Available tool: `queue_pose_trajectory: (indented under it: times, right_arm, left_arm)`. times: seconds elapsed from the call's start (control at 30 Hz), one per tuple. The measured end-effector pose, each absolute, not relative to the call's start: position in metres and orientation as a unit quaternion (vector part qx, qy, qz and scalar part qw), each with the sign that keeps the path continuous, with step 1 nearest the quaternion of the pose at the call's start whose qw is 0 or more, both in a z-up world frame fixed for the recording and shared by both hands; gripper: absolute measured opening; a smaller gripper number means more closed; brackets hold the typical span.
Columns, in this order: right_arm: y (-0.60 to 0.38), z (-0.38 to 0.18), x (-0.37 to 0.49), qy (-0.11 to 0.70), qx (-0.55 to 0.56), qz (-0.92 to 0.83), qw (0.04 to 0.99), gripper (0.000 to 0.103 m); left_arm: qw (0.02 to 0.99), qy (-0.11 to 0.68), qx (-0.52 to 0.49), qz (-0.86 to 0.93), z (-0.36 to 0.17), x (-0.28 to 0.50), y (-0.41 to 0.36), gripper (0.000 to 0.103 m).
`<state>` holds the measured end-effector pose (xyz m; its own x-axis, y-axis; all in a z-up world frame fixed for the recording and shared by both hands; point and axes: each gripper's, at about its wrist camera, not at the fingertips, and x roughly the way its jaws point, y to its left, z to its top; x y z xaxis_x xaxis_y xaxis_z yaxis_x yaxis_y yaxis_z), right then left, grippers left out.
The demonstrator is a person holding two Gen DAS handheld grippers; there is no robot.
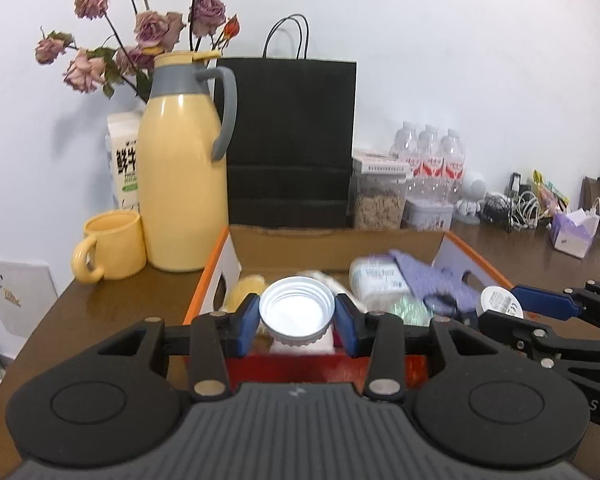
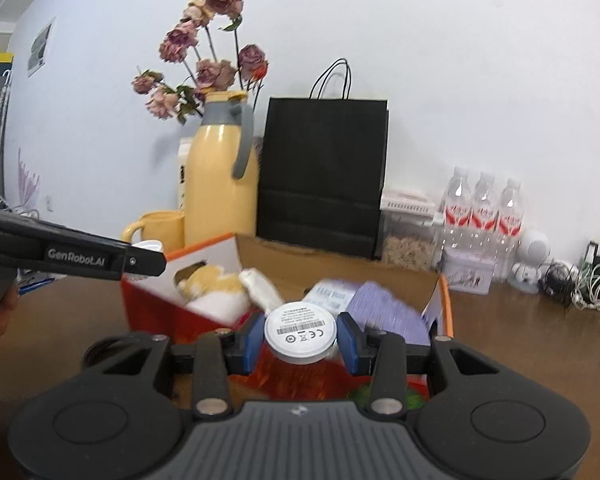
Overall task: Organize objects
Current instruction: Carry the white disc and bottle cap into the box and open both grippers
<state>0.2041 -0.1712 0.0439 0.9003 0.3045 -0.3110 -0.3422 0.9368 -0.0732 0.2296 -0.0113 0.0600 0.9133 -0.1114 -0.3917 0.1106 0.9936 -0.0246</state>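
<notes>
Two round items held above an open box

A white lid [image 1: 297, 312] is clamped in the left hand-held gripper [image 1: 296, 322], a white labelled disc [image 2: 300, 330] in the right hand-held gripper [image 2: 300, 338]; beyond, the cardboard box [image 1: 336, 240] is seen on the worktop [image 1: 112, 304].

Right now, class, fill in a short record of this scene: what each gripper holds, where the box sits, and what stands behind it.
Left gripper: shut on a white screw lid, its threaded inside facing the camera
Right gripper: shut on a white round disc with a printed label
Box: open cardboard box with orange edges on the brown table, holding soft items
Behind box: black paper bag, yellow jug, yellow mug, water bottles
Wall side: dried roses
</notes>
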Motion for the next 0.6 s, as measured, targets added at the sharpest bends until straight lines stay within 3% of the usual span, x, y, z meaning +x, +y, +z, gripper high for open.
queue_pose_trajectory:
  times: [0.3,0.6]
  right_arm:
    - [-0.174,0.051,0.259,0.144,-0.054,0.135,0.979,0.038]
    - [-0.191,0.026,0.302,0.188,-0.027,0.112,0.975,0.038]
  left_arm:
    - [0.979,0.195,-0.003,-0.049,0.060,0.274,-0.019,0.041]
    - [0.972,0.228,-0.019,-0.049,0.035,0.316,-0.009,0.041]
